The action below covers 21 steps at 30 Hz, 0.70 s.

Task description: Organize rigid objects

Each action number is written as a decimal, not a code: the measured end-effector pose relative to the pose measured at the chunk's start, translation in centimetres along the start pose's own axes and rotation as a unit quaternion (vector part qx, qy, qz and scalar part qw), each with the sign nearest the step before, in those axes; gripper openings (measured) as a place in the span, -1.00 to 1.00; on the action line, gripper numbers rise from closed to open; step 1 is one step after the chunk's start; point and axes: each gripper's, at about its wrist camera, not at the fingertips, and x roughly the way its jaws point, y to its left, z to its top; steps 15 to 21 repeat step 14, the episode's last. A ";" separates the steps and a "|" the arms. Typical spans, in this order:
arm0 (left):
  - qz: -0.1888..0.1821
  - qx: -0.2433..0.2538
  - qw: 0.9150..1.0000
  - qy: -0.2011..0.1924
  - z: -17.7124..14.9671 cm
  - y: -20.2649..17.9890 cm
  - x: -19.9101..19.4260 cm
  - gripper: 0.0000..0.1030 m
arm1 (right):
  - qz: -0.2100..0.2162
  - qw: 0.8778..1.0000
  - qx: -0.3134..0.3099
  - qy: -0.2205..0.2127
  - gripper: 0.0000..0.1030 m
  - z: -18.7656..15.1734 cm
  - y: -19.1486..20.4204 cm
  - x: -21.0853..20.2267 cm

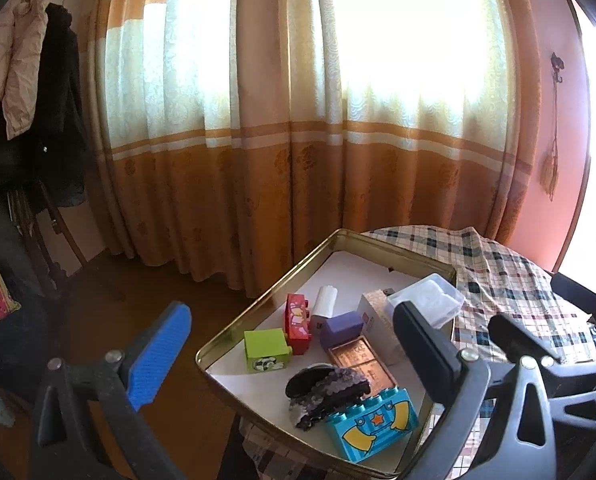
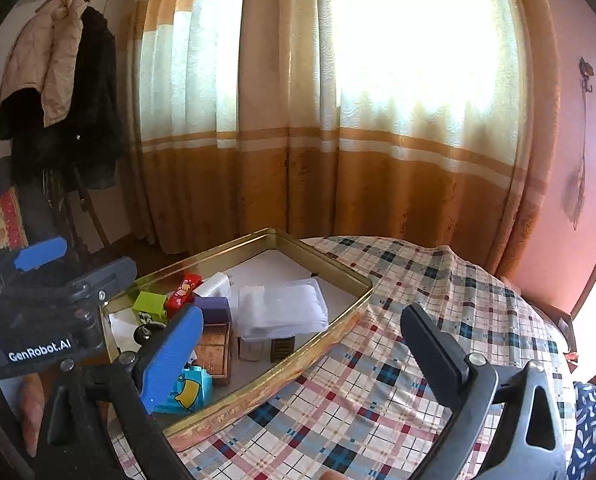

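Note:
A gold tin tray (image 1: pixel 233 326) (image 2: pixel 338 316) sits on the plaid-covered table and holds several items. Inside lie a green block (image 1: pixel 266 350) (image 2: pixel 150 307), a red block (image 1: pixel 298 322) (image 2: pixel 183 290), a purple block (image 1: pixel 341 328) (image 2: pixel 213 309), a blue star brick (image 1: pixel 372 426) (image 2: pixel 187 390), a dark sequined hair clip (image 1: pixel 324 390), a copper box (image 1: pixel 358 354) (image 2: pixel 213 350) and a clear plastic box (image 1: pixel 428 300) (image 2: pixel 281 310). My left gripper (image 1: pixel 293 360) hovers open above the tray's near-left side, empty. My right gripper (image 2: pixel 304 344) is open and empty over the tray's right edge.
Plaid tablecloth (image 2: pixel 438 320) covers the round table to the right of the tray. Orange and cream curtains (image 1: pixel 281 128) hang behind. Coats (image 2: pixel 61 80) hang on a rack at the left. The left gripper's body (image 2: pixel 49 312) shows at the left of the right wrist view.

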 end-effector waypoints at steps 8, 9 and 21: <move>0.011 -0.010 1.000 0.015 -0.2 0.7 0.7 0.99 | 0.008 1.000 0.005 0.007 0.95 0.3 0.1 0.1; 0.017 -0.008 1.000 0.014 -0.3 0.7 0.8 0.99 | 0.009 1.000 0.005 0.008 0.95 0.2 0.2 0.1; 0.022 -0.001 1.000 0.017 -0.6 0.6 1.0 0.99 | 0.014 1.000 0.005 0.007 0.95 0.3 0.5 0.0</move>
